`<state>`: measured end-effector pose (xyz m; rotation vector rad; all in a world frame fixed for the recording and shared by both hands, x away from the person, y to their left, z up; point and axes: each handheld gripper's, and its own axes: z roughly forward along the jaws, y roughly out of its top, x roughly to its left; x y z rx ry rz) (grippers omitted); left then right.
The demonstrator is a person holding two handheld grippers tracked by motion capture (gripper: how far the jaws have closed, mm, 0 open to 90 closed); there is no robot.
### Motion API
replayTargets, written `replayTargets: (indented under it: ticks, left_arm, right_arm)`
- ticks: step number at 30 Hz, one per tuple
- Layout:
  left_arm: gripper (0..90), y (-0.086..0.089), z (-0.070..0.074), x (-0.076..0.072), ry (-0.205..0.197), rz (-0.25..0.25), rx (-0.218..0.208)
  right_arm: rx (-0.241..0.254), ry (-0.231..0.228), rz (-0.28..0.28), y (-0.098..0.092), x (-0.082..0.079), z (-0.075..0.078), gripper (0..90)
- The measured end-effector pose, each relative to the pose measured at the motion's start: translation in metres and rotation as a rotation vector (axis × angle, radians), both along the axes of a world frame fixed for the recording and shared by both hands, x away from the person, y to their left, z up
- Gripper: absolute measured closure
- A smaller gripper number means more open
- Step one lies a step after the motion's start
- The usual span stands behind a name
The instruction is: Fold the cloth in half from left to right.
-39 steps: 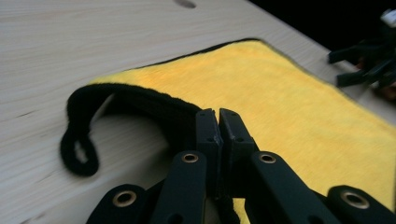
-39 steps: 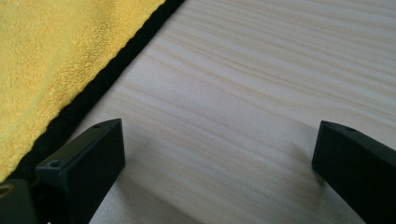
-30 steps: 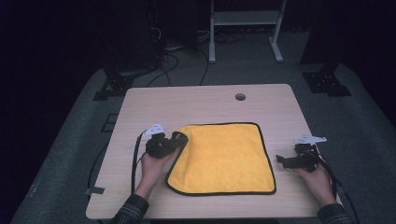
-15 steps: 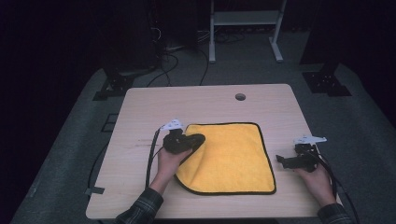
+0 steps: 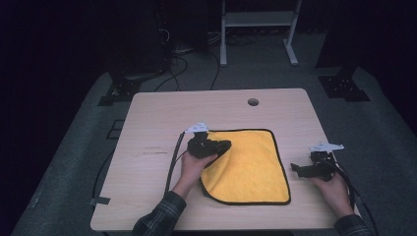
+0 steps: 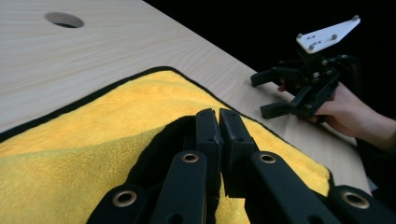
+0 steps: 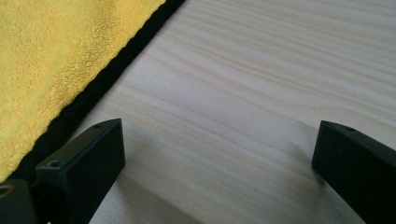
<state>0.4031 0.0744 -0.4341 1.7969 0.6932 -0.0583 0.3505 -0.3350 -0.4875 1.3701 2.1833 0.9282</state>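
Since the earlier frame, the left claw (image 5: 223, 146) has dragged the yellow cloth's (image 5: 255, 167) left edge toward 3 o'clock, folding it over. High view: one cloth, mid-worktop (image 5: 157, 123), two claws. Left gripper view: jaws pinched shut on the cloth's black hem. Right gripper view: right claw (image 7: 217, 158) wide, empty, beside the hem.

1. One cloth (image 5: 248, 164) is counted on the table.
2. Two grippers are counted: left gripper (image 5: 222, 145) and right gripper (image 5: 296, 169).
3. One table (image 5: 162, 123) is counted.
4. One hole (image 5: 253, 102) is counted in the tabletop.
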Motion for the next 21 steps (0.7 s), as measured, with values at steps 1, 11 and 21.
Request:
replayTargets:
  ticks: [1,11,21]
  left_arm:
    - [87.3,-0.006,0.0,0.002,0.002,-0.013,-0.003]
    - [87.3,-0.038,0.002,0.009,0.009,-0.063,-0.021]
    - [87.2,-0.075,0.0,0.015,0.024,-0.118,-0.023]
  right_arm:
    - [0.0,0.0,0.0,0.0,0.0,0.0,1.6]
    - [0.0,-0.001,-0.003,0.0,0.001,0.0,1.6]
    - [-0.001,-0.002,-0.003,0.0,0.001,0.0,1.6]
